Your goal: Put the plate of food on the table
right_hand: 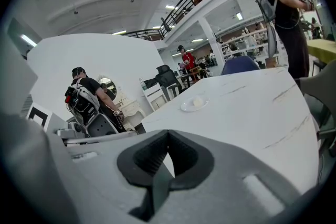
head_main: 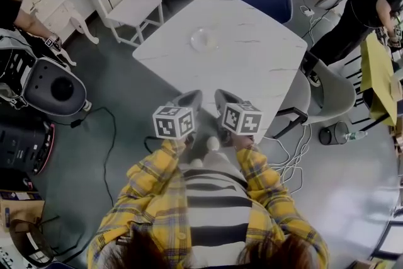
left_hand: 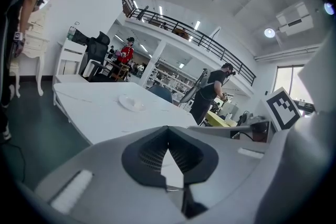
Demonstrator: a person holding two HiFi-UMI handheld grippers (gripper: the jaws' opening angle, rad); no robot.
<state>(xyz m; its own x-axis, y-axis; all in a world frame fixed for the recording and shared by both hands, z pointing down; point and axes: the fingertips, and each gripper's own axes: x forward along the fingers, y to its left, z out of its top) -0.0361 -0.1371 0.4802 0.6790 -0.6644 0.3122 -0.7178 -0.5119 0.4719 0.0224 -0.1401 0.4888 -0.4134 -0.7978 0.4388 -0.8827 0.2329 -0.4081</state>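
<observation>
Close in front of you, your left gripper (head_main: 187, 99) and right gripper (head_main: 227, 99) are both pinched together on nothing. At twelve o'clock the clear plate of food (head_main: 205, 39) sits on the white table (head_main: 264, 66). It is probably light, stiff, slick and breakable, so take its near rim.

No legible text, seemingly.
</observation>
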